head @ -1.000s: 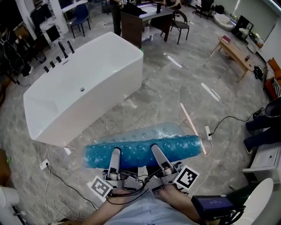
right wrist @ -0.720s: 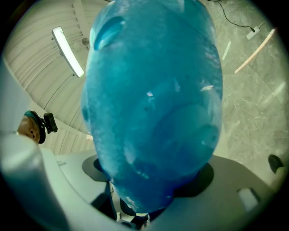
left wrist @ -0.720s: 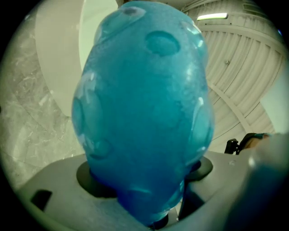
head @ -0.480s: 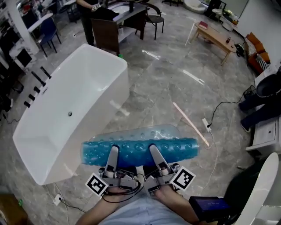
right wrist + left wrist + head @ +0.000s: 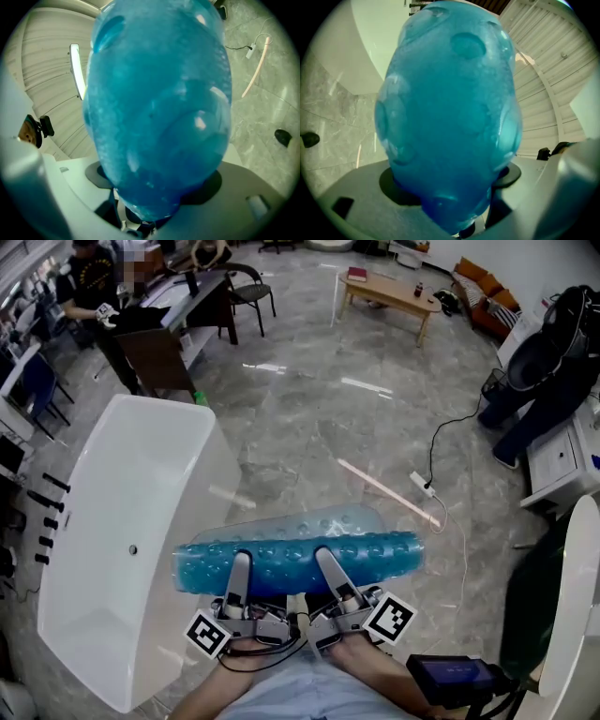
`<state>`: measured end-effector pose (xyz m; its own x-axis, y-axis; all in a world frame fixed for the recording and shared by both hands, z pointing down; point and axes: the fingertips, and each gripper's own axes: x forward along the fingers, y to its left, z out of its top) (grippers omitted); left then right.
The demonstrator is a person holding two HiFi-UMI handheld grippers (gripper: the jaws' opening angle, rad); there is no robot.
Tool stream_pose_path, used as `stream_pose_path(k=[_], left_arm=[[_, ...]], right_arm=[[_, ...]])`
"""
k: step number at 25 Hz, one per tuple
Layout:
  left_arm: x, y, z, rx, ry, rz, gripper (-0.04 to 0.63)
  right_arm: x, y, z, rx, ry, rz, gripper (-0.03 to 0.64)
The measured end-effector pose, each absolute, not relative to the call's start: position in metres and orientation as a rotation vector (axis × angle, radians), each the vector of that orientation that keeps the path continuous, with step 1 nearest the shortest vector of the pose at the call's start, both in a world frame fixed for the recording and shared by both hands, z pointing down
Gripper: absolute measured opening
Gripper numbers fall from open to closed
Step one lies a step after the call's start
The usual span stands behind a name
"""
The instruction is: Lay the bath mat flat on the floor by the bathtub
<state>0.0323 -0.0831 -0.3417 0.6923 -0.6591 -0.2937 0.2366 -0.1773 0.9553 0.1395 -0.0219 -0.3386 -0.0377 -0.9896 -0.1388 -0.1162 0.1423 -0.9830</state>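
Note:
A translucent blue bath mat [image 5: 300, 559] with suction bumps is rolled into a tube and held crosswise in the air above the grey marble floor [image 5: 319, 418]. My left gripper [image 5: 239, 570] is shut on its left part and my right gripper [image 5: 328, 566] is shut on its right part. The white bathtub [image 5: 122, 540] lies to the left, just beyond the mat's left end. In the left gripper view the blue mat [image 5: 450, 112] fills the space between the jaws; in the right gripper view the mat [image 5: 159, 108] does the same and hides the fingertips.
A power strip [image 5: 419, 486] with a cable and a thin pale rod [image 5: 384, 491] lie on the floor at the right. A dark desk [image 5: 159, 343] with a person stands beyond the tub, a wooden bench [image 5: 389, 294] at the back, a white cabinet [image 5: 562, 460] at the right edge.
The view has swung: the bathtub has shifted to the left and stands more lengthwise. The rolled mat stays held in both grippers at the same place in the view.

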Motion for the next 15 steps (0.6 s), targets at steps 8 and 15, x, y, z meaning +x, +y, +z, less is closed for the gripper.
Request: stream_pose_path(k=[8,15], left_arm=[[0.125,-0.191,-0.311,1.566,-0.332,-0.7,0.393],[0.187,-0.284,-0.314,1.562,-0.295,-0.666,0.393]], right_arm=[[0.227,-0.119,-0.303,-1.206,1.251,-1.057,0.354],[0.286,-0.208,-0.307,-1.235,1.22,-1.035,0.353]])
